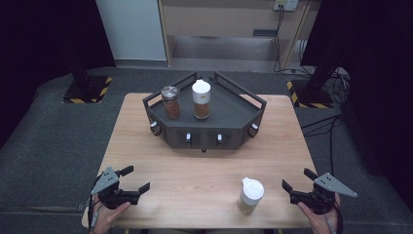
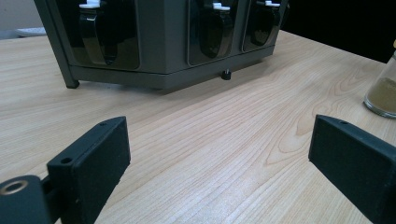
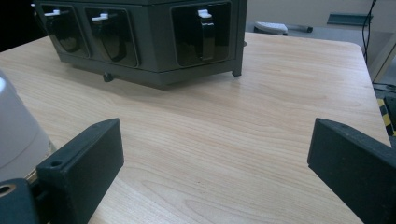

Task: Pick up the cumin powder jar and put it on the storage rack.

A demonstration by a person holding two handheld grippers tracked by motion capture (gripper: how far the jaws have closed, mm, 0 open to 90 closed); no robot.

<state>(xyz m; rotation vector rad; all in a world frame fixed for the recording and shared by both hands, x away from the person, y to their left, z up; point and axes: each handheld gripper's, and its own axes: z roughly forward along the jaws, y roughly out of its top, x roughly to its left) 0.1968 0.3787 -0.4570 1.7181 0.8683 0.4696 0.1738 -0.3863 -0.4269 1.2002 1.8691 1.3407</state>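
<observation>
A dark grey angled rack (image 1: 229,109) stands at the far middle of the wooden table (image 1: 195,170). On it stand a brown-filled jar with a clear lid (image 1: 171,102) and a white-capped jar (image 1: 201,99). A third white-capped jar (image 1: 251,195) stands on the table near the front right. My left gripper (image 1: 137,178) rests at the front left, open with nothing between its jaws. My right gripper (image 1: 296,178) sits at the front right, just right of that jar and apart from it, also open. In the right gripper view the jar (image 3: 16,135) is beside the left jaw.
The rack's front (image 2: 163,46) carries several dark dispenser slots with white knobs. In the left gripper view the loose jar (image 2: 384,93) shows at the right edge. Bare wood lies between both grippers and the rack (image 3: 154,42). Grey floor and black stands surround the table.
</observation>
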